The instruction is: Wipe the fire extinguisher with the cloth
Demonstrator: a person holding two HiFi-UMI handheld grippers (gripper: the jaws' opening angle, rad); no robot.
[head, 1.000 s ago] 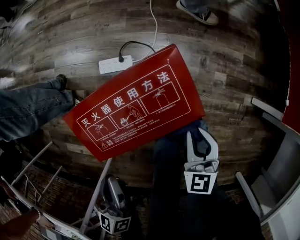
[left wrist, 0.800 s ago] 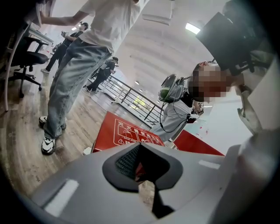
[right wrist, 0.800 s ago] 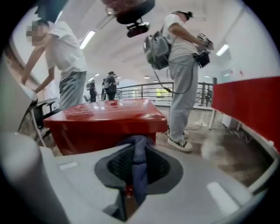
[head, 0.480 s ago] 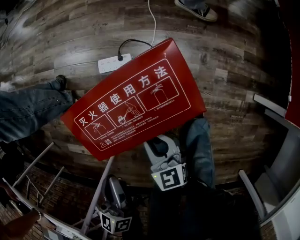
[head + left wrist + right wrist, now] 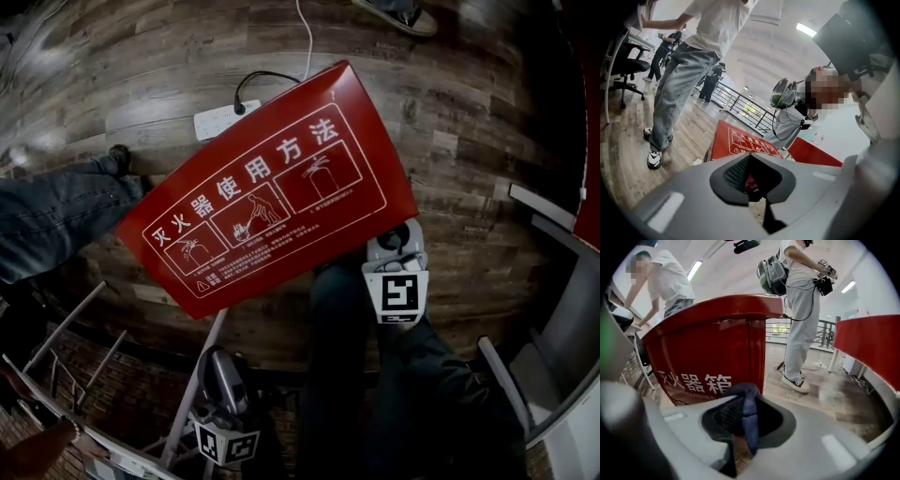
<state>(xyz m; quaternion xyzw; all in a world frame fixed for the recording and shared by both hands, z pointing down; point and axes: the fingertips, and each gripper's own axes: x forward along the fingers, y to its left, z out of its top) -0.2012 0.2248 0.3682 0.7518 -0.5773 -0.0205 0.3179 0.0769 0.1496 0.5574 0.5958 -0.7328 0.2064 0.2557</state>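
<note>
A red fire extinguisher box [image 5: 267,197] stands on the wooden floor, its lid printed with white usage pictures; no extinguisher itself shows. My right gripper [image 5: 396,242] sits at the lid's near right corner, shut on a blue cloth [image 5: 749,416] that hangs between its jaws. In the right gripper view the box's red front [image 5: 712,348] with white characters fills the space just ahead of the right gripper [image 5: 743,427]. My left gripper [image 5: 216,361] stays low at the bottom left, beside a metal frame, jaws shut on nothing. The box [image 5: 740,143] lies beyond the left gripper [image 5: 757,194].
A white power strip [image 5: 225,119] with cables lies behind the box. A person's jeans leg [image 5: 56,216] stands left of it, and a person with a backpack [image 5: 799,310] behind it. Metal frame legs [image 5: 192,384] are at the bottom left, white furniture [image 5: 553,309] and another red panel [image 5: 872,348] at right.
The right gripper with the cloth swung left under the box's near edge, then back right and closer to the lid's right corner. The left gripper has kept its place.
</note>
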